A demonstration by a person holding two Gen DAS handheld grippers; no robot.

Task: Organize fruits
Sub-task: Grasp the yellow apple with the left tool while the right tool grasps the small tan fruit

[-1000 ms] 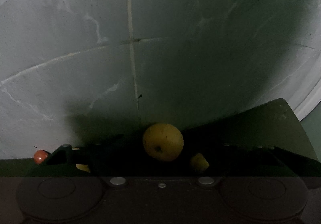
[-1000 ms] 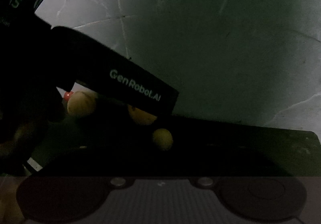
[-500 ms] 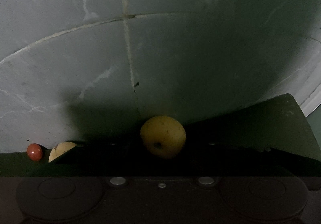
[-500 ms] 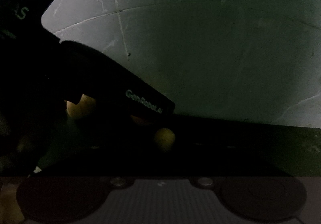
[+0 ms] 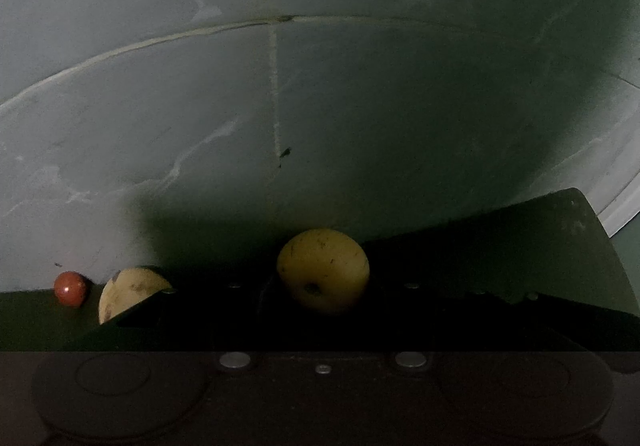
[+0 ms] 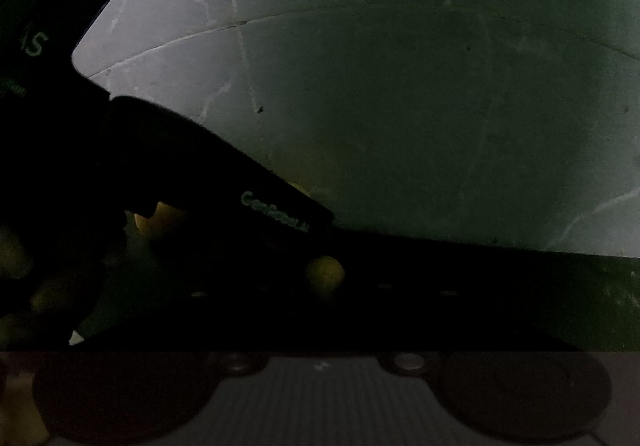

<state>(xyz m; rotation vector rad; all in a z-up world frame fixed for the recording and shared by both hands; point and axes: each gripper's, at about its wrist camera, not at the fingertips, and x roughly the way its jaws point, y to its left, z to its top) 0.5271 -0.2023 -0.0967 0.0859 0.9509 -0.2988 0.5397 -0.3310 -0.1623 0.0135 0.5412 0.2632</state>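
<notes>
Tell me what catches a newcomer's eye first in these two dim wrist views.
The round yellow apple-like fruit glows at the centre of the left wrist view, between dark gripper fingers. Left of it lie a pale half-hidden fruit and a small red ball-shaped fruit. Behind stretches the grey marbled tile floor.

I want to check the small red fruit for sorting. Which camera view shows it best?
The left wrist view shows it best: the small red fruit sits unobstructed at the far left, beside a partly hidden pale yellow fruit. In the right wrist view it cannot be seen; the dark body of the other gripper fills that side.
</notes>
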